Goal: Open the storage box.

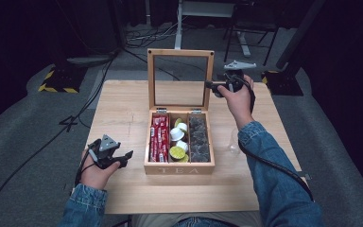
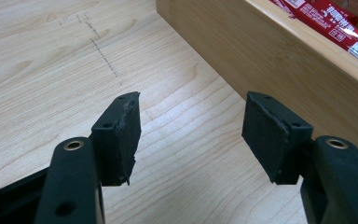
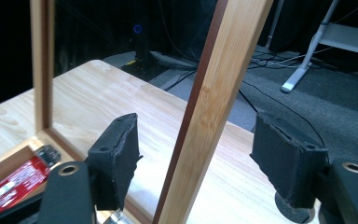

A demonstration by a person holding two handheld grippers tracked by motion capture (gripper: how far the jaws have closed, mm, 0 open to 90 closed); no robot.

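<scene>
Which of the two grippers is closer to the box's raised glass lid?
Right. The right gripper sits open astride the lid's right frame edge; the left gripper rests open on the table by the box's front left corner.

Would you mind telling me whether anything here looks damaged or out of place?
Only wear: the left gripper pads look ragged and chipped at their edges. The tea box sits square, its lid upright, nothing spilled.
</scene>
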